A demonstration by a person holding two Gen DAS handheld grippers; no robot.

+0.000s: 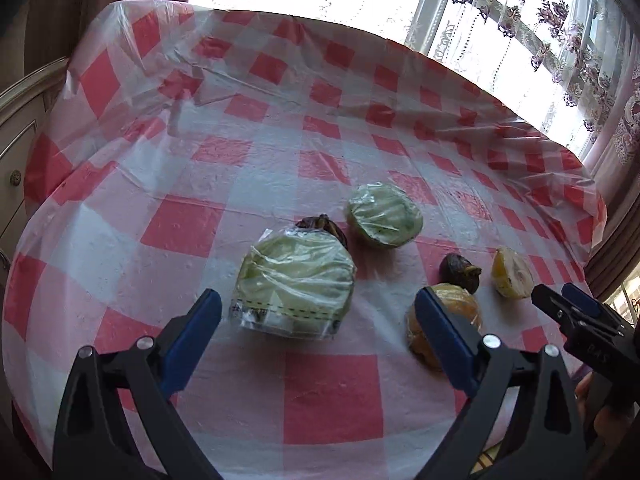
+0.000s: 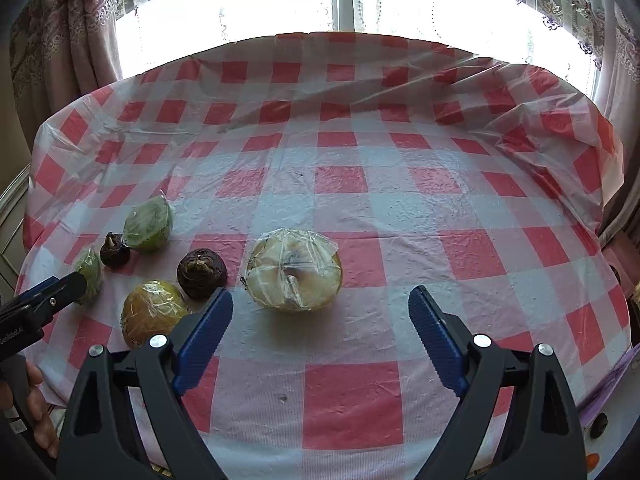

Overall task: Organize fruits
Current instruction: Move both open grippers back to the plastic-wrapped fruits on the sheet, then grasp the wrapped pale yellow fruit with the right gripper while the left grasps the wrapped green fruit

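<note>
Six fruits lie loose on the checked tablecloth [image 2: 340, 180], none gathered yet, so the sorting appears to be at its start. In the left wrist view a large green fruit in cling film [image 1: 296, 280] sits nearest, just beyond and between the fingers of the left gripper [image 1: 316, 306], whose jaws stand wide with nothing held. Touching its far side is a small dark fruit [image 1: 322, 226], and just beyond that a second wrapped green fruit [image 1: 384, 216]. To the right lie a wrapped orange fruit [image 1: 452, 312], partly behind the right finger, another dark fruit [image 1: 460, 270] and a pale yellow fruit [image 1: 512, 268]. In the right wrist view that yellow fruit [image 2: 294, 270], also wrapped, lies just ahead of the right gripper [image 2: 320, 308], which is likewise wide open and empty, its pads clear of the film. No bowl or tray is visible, so the intended arrangement can only be judged as grouping like with like. The step in hand appears to be each gripper approaching its nearest fruit. To do it well, each should come down so the pads straddle the widest part of the fruit, not the loose film, which looks slippery and could tear or slide. The left gripper should avoid knocking the dark fruit behind its target. The two grippers sit near each other and should keep apart while closing.
</note>
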